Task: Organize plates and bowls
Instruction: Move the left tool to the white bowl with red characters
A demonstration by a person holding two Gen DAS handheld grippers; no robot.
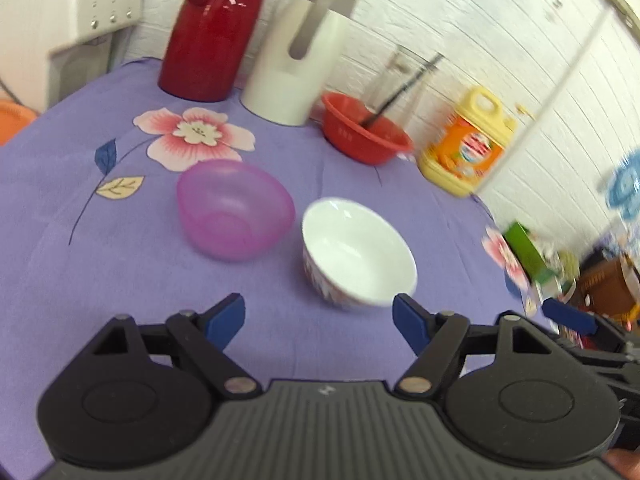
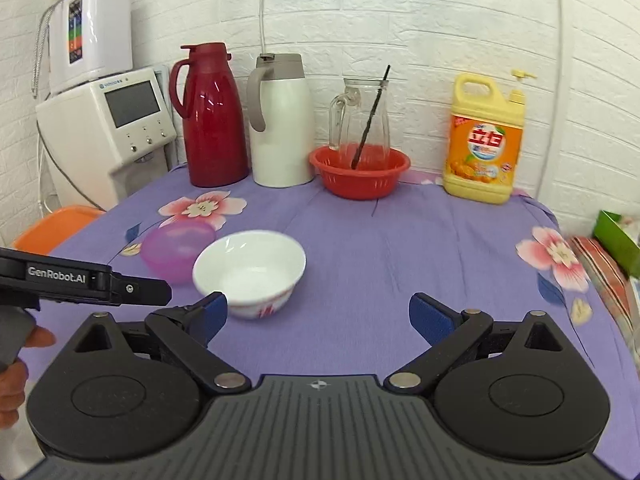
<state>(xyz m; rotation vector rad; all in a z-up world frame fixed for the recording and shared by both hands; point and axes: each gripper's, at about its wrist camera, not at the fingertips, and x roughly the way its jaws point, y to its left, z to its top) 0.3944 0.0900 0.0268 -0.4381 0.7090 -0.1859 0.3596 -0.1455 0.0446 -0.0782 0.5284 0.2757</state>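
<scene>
1. While both grippers hover over the desk (image 2: 400, 248), we see the left gripper (image 1: 319, 314) with fingers apart, gripping nothing, and the right gripper (image 2: 318, 312) likewise spread and bare.
2. We place the white bowl (image 1: 358, 252) upright mid-desk, with the purple bowl (image 1: 234, 208) tipped on its side just beside it on the left.
3. We get the glass pitcher (image 2: 360, 118) standing in the red basket (image 2: 360, 172) sharply only from the right wrist; it is blurred in the left view.
4. We see the red thermos (image 2: 210, 116), white thermos (image 2: 280, 120) and detergent jug (image 2: 484, 140) lined up at the wall.
5. We see the left gripper's body only from the right wrist.
</scene>
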